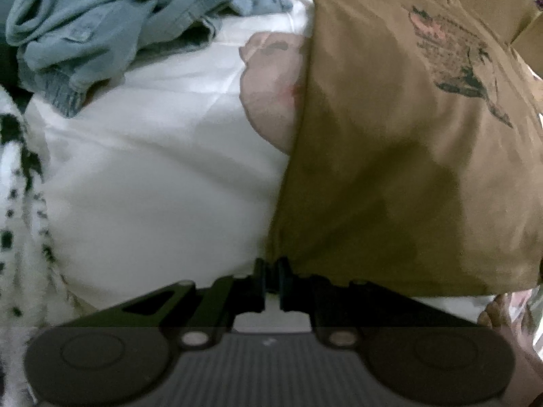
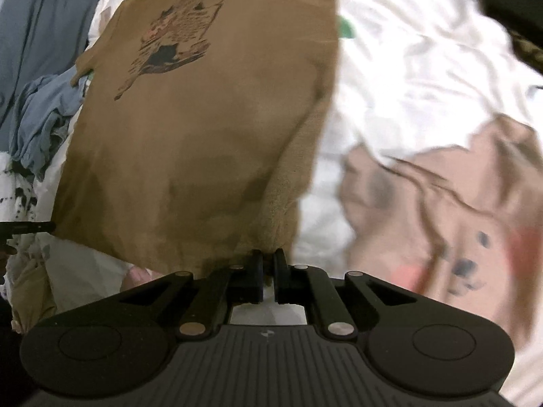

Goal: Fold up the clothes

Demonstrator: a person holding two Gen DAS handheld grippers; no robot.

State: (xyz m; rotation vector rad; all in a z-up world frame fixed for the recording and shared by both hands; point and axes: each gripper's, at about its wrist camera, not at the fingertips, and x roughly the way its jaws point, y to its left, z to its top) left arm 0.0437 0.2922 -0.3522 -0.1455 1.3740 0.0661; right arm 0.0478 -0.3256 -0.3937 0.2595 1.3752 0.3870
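At the near hem of the brown T-shirt (image 1: 390, 169), the left gripper (image 1: 271, 273) has its two black fingers pinched narrow on the shirt's bottom corner, cloth bunched right between the tips. Same story in the right wrist view: the right gripper (image 2: 268, 268) is clamped tight on the other bottom corner of the brown T-shirt (image 2: 203, 142), fabric gathered at the pads. The shirt lies spread between the two grips and runs away from both cameras, front side up, over a white bedsheet (image 1: 152, 176).

Just past the right-hand corner of the shirt, in the left view, a bit of a hand (image 1: 509, 325) shows at the frame edge. In the right view, the black tip of the other gripper pokes in at the shirt's opposite corner.

Further up the shirt, there's the printed graphic (image 2: 176, 37) on the chest, dark lines with pinkish patches; too blurred to read. Beside the shirt's long edge, the sheet's cartoon bear print (image 2: 458, 230) sits on the sheet, beige with a dark nose and red cheeks, and it peeks out from under the shirt's edge in the left view too (image 1: 271, 91).

Beyond the shirt, off its far side, a crumpled blue-grey garment (image 1: 101, 23) is heaped on the sheet, ribbed cuff hanging toward us. A black-and-white patterned fabric (image 1: 20, 203) lies at the sheet's edge, well apart from the shirt.
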